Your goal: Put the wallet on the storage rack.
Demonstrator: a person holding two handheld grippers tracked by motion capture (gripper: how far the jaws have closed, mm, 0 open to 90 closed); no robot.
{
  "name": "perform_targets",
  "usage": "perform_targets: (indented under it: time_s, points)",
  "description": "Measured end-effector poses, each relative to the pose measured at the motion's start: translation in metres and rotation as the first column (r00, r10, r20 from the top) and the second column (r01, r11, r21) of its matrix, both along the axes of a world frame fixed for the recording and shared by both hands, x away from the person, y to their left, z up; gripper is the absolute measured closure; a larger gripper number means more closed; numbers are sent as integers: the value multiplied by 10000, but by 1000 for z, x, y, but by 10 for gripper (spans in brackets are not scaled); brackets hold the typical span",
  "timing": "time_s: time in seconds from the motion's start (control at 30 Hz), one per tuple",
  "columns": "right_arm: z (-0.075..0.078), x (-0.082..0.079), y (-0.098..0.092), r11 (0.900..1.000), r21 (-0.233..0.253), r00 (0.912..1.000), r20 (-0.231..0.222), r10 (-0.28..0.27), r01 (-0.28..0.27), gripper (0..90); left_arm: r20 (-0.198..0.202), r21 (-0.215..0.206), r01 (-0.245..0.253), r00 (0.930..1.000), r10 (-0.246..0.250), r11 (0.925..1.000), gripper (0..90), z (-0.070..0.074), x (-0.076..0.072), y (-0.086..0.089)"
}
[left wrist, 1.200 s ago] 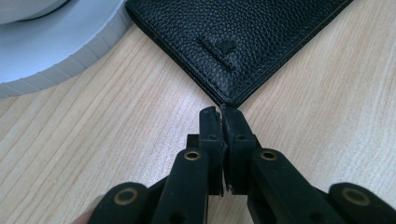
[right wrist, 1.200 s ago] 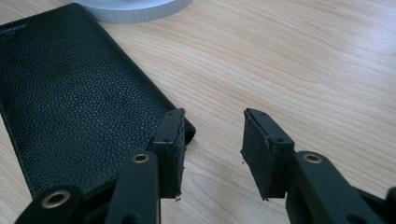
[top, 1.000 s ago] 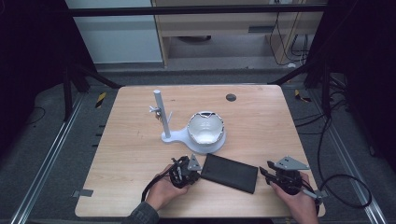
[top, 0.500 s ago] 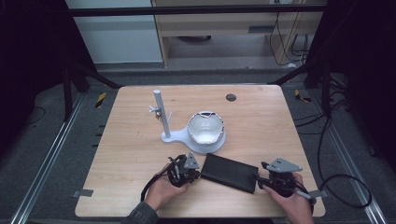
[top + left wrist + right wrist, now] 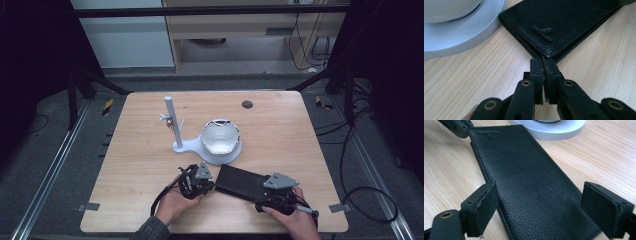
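wallet (image 5: pixel 243 182) between both tongs

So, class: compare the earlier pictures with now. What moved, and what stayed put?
The right gripper slid left, its open jaws now straddling the black wallet's near end. The left gripper stays shut at the wallet's corner. The white stand hasn't moved.

L gripper (image 5: pixel 542 61) fingers pinched; R gripper (image 5: pixel 544 206) fingers spread.

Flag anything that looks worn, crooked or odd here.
The foam pad on one jaw of the right gripper has a ragged, frayed edge. The black wallet lies askew to the table edge. Nothing spilled.
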State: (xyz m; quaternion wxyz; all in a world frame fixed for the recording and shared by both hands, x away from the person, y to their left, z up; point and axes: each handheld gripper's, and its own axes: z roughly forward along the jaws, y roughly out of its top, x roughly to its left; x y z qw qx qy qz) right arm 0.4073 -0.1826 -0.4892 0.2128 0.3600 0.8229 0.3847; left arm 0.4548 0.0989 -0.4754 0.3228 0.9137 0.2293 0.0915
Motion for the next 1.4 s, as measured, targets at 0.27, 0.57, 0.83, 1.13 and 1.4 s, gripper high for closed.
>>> perform_targets:
  time_s: [0.27,0.57,0.83,1.13,1.4]
  points:
    - [-4,1,12,9992,-339,9997,-8,225,-225,100,29,-138,-77,10000,77,9999,864,0,0,-1]
    - [-7,3,16,9982,-576,9999,-69,144,-148,96,166,-525,-292,9994,301,9982,864,3,1,-1]
    - [-6,5,15,9971,-745,9999,62,-140,144,154,141,-888,-423,9989,438,9951,862,6,2,0]
    - [-1,5,14,9968,-749,9993,267,-268,287,194,39,-808,-284,9996,289,9963,843,4,1,-2]
    - [0,4,14,9975,-639,9993,235,-288,303,203,12,-872,-287,9996,289,9958,840,4,7,-8]
